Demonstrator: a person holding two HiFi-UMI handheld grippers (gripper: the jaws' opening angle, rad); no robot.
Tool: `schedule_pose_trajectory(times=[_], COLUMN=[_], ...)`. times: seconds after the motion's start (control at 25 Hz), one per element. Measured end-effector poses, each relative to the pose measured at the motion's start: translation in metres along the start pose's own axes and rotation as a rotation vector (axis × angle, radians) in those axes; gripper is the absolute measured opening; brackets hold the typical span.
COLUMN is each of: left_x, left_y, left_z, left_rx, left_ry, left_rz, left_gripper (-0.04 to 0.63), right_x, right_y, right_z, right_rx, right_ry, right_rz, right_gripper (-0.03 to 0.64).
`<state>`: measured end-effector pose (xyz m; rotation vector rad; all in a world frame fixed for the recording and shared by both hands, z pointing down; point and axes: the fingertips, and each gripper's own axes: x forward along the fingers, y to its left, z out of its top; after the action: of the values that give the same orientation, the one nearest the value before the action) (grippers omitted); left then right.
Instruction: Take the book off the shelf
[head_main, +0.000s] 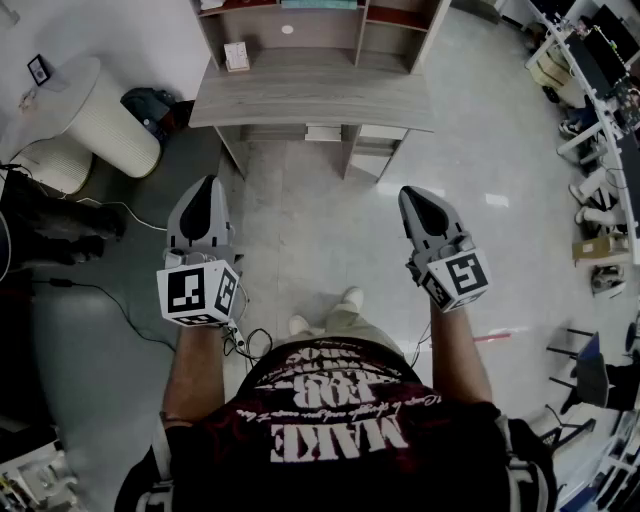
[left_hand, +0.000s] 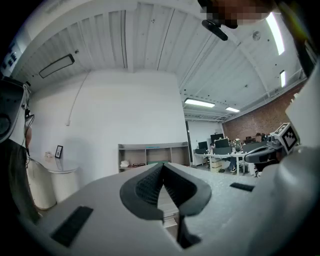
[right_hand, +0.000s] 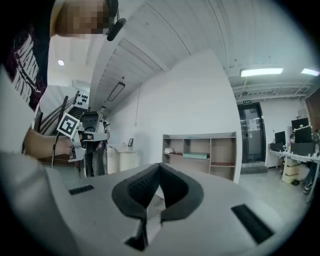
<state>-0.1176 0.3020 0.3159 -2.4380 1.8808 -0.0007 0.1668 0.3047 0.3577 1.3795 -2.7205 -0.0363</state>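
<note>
Book (right_hand: 195, 155): taken to be the flat teal item lying in the middle bay of the shelf (right_hand: 200, 135), well ahead of both sets of fingertips and slightly right of the right-hand tips. It is too small to confirm as a book. A white object (right_hand: 168, 150) sits in the bay to its left. Risks, as judged: (1) with the tips together, either gripper would only shove the book deeper into the bay unless it is opened on the approach; (2) the book lies flat with a board close above it, so a steep entry could knock the tips on the shelf edge; (3) the white object could be picked by mistake; (4) the cables (head_main: 247, 342) on the floor below the left fingers could snag a step forward. Left gripper (head_main: 203, 184): fingers (left_hand: 145, 187) pressed together at the tips, nothing between them, touching nothing. Right gripper (head_main: 412, 192): fingers (right_hand: 142, 186) likewise pressed together and empty, in free air well short of the shelf.
</note>
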Motion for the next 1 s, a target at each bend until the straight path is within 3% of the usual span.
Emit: schedule_pose_trajectory(times=[0.36, 0.64, 0.84, 0.92, 1.0], left_x=[-0.053, -0.063, -0.052, -0.046, -0.04], left_y=[0.014, 0.03, 0.038, 0.045, 0.05], left_z=[0.005, -0.006, -0.027, -0.032, -0.033], left_rx=[0.04, 0.041, 0.011, -0.004, 0.005], left_ry=[-0.026, -0.022, 0.032, 0.04, 0.032], left_rz=[-0.045, -0.026, -0.026, -0.009, 0.004], left_gripper=[0.006, 0.006, 0.008, 0.011, 0.055], right_x=[-0.014, -0.022, -0.016, -0.007, 0.004], right_y=[0.065, 0.069, 0.062, 0.063, 0.062], right_z=[0.007, 0.014, 0.008, 0.004, -0.001], right_rx=[0.012, 0.033, 0.042, 0.045, 0.045], right_ry=[0.011, 0.007, -0.005, -0.01, -0.007], right_rz=[-0.021, -0.094, -0.101, -0.087, -0.085], right_gripper=[0.003, 0.005, 0.009, 0.085, 0.115])
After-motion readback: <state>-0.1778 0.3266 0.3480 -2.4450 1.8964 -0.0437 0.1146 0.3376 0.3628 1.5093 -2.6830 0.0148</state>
